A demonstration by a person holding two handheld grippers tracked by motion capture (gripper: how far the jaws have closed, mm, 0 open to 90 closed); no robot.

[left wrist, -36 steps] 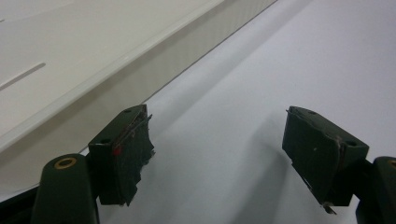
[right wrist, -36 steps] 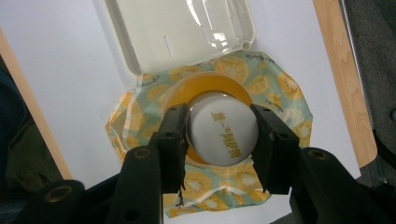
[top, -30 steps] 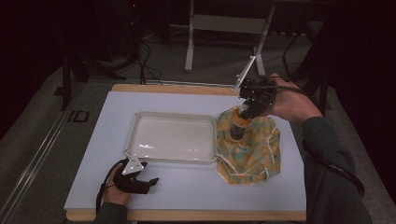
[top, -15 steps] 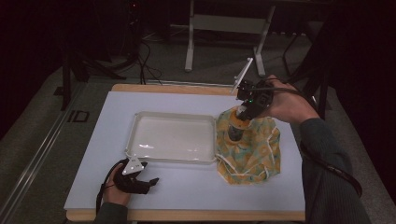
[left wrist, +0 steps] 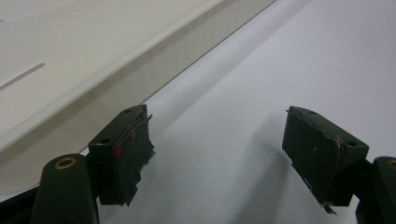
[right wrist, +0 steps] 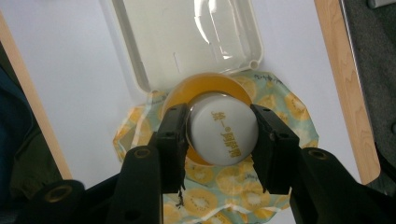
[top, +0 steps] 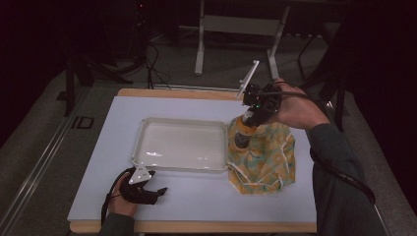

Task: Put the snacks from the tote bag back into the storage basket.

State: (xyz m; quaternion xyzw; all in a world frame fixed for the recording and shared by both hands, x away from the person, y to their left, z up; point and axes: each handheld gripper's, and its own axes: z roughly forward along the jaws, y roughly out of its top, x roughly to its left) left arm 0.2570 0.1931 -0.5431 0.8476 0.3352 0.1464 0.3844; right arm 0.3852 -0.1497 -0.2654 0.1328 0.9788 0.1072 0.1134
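Observation:
An orange bottle (right wrist: 224, 128) with a white printed cap is seen from above, with my right gripper (right wrist: 223, 140) shut on the cap from both sides. In the high view the right gripper (top: 246, 122) holds the bottle (top: 241, 137) over the left part of a yellow fruit-print cloth (top: 268, 158), just beside the right rim of a clear plastic tray (top: 179, 168). Whether the bottle's base touches the cloth (right wrist: 280, 100) I cannot tell. My left gripper (top: 155, 191) rests on the white table, open and holding nothing (left wrist: 217, 144), next to the tray's wall (left wrist: 93, 70).
The white table top (top: 196, 201) has a wooden border (right wrist: 348, 84). The tray (right wrist: 187, 37) holds nothing. Beyond the table's far edge stand a metal frame (top: 236, 24) and cables (top: 147, 59) on a dark floor.
My right hand has risen slightly and the bottle has shifted a little left toward the tray. The left gripper has stayed where it was.

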